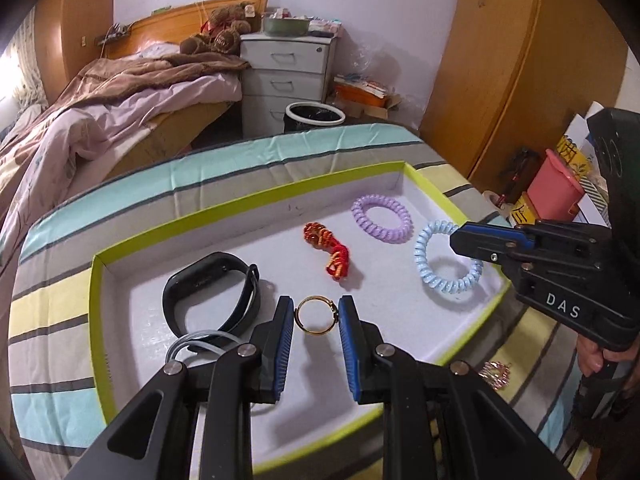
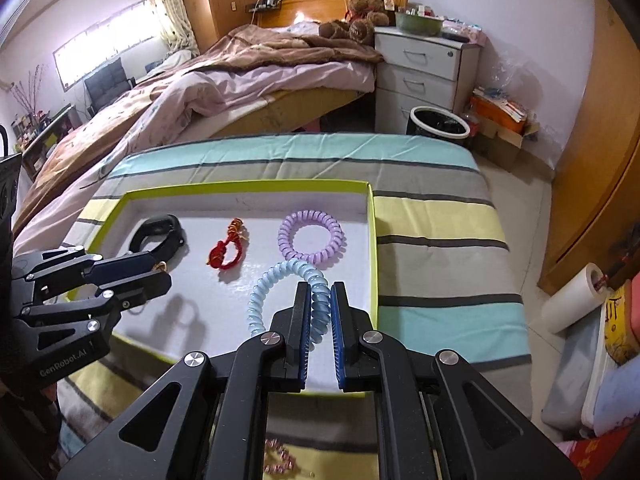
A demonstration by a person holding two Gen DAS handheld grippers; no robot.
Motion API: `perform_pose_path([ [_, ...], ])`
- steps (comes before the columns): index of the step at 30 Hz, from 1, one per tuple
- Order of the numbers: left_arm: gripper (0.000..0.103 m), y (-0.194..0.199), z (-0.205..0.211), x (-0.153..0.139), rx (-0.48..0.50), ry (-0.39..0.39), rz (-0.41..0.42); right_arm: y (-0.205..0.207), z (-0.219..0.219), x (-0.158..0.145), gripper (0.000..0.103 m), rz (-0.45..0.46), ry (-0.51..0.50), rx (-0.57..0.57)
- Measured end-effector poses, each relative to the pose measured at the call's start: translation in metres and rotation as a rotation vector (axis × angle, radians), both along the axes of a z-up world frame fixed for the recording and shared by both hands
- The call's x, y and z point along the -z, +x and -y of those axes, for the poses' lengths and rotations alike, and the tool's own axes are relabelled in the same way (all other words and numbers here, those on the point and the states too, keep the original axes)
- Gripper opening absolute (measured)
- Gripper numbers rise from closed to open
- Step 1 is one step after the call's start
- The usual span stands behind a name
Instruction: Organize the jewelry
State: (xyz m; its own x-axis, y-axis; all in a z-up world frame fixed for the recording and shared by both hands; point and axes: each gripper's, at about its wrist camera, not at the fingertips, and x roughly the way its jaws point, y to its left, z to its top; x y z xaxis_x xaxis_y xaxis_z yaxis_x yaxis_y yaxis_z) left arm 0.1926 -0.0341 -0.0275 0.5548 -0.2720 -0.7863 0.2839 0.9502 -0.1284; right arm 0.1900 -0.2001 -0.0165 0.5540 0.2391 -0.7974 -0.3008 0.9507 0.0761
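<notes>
Bedroom table under a striped cloth, green-rimmed tray (image 1: 96, 280) on it — left gripper (image 1: 317, 312) pinches the gold ring (image 1: 316, 315) edgewise; it could squirt free; right gripper (image 2: 321, 300), nearly closed, holds the blue coil tie (image 2: 280, 280), which may snag on release.

Beyond the striped cloth-covered surface (image 2: 432, 200), a brown teddy bear (image 2: 360, 20) tops the rumpled bed (image 2: 240, 80) at eleven o'clock, a white drawer cabinet (image 2: 424, 76) and black wastebasket (image 2: 440, 126) at one o'clock.
</notes>
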Motion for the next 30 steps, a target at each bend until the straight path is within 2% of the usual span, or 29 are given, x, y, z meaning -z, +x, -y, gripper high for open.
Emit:
perform_pose_path([
  [13,0.023,0.013,-0.002,0.016,-0.011,0.009,-0.036,0.010,-0.015,0.019,0.010,-0.010,-0.104,-0.040],
  [27,0.024,0.013,-0.002,0.016,-0.011,0.003,-0.042,0.011,-0.020,0.022,0.011,0.002,-0.145,-0.052],
  [30,0.024,0.012,-0.001,0.017,-0.008,-0.004,-0.041,0.010,-0.020,0.021,0.017,0.008,-0.143,-0.055],
])
